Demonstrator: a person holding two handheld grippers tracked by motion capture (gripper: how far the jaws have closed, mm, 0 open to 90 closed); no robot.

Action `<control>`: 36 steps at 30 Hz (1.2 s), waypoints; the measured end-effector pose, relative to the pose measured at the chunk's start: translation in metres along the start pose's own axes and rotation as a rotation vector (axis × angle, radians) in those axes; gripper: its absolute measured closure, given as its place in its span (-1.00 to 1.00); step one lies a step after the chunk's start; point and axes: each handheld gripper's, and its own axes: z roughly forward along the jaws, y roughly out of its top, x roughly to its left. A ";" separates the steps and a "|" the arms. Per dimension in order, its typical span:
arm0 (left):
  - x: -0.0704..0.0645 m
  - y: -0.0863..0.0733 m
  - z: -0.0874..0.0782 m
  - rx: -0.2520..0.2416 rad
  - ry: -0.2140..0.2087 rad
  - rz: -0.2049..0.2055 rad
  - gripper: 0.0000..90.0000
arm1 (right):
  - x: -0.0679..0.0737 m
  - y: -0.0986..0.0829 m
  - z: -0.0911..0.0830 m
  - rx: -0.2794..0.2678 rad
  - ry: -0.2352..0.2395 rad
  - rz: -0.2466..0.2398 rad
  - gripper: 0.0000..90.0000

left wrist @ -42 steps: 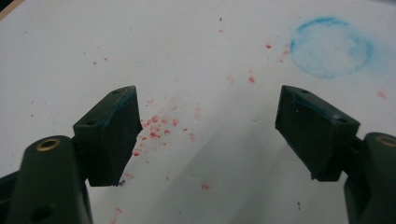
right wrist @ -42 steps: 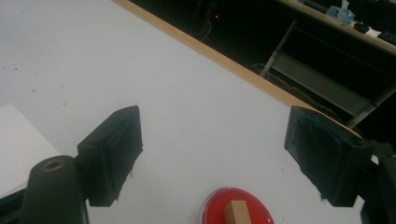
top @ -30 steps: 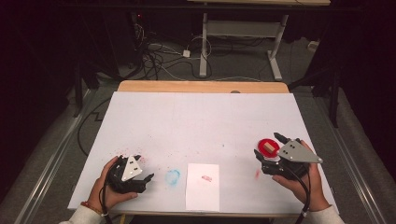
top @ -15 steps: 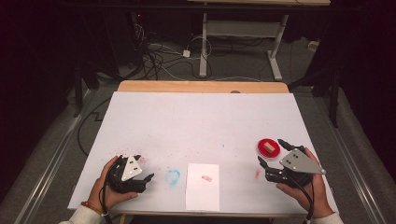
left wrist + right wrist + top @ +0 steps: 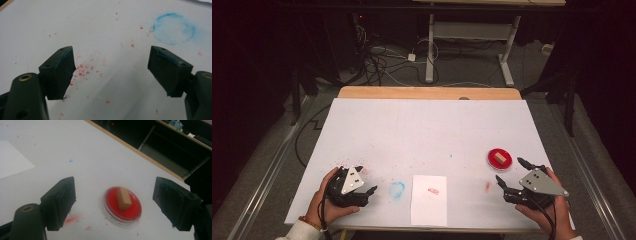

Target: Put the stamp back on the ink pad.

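Note:
A round red dish lies on the white table's right side, and a small tan wooden block rests on it. My right gripper stands open just short of the dish, with its jaws spread wider than the dish and nothing between them. Near the front left, my left gripper is open and empty over red specks on the table. A blue ring mark lies just to its right. A white paper sheet with a small red print lies at the front middle.
A red smear marks the table beside the right gripper. The table's wooden far edge borders a dark floor with cables and desk legs. A corner of the paper sheet lies at the left in the right gripper view.
My right gripper has drawn back from the red dish toward the table's front right, leaving the dish and block in place. The left gripper has not moved.

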 end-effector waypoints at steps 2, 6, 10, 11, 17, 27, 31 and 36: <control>0.000 0.000 0.000 -0.002 -0.003 -0.001 -0.53 | 0.000 -0.005 -0.001 0.005 0.003 0.006 -0.57; -0.002 0.002 0.001 -0.001 -0.005 0.003 -0.54 | 0.001 -0.013 -0.003 0.018 0.015 0.003 -0.57; -0.003 0.003 0.002 0.000 -0.008 0.013 -0.54 | 0.001 -0.024 -0.002 0.035 0.016 -0.006 -0.58; -0.003 0.003 0.003 -0.002 -0.009 0.012 -0.54 | 0.001 -0.027 -0.002 0.040 0.013 -0.004 -0.58; -0.005 0.005 0.004 -0.010 -0.010 0.022 -0.55 | -0.003 -0.044 -0.001 0.068 0.005 0.042 -0.58; -0.010 0.006 0.001 -0.027 0.004 0.042 -0.61 | -0.004 -0.056 -0.001 0.093 0.016 0.061 -0.58; -0.010 0.005 0.001 -0.018 0.009 0.055 -0.62 | -0.002 -0.055 -0.001 0.092 0.018 0.056 -0.58; -0.010 0.005 0.001 -0.024 0.006 0.052 -0.62 | -0.001 -0.053 -0.002 0.089 0.012 0.053 -0.58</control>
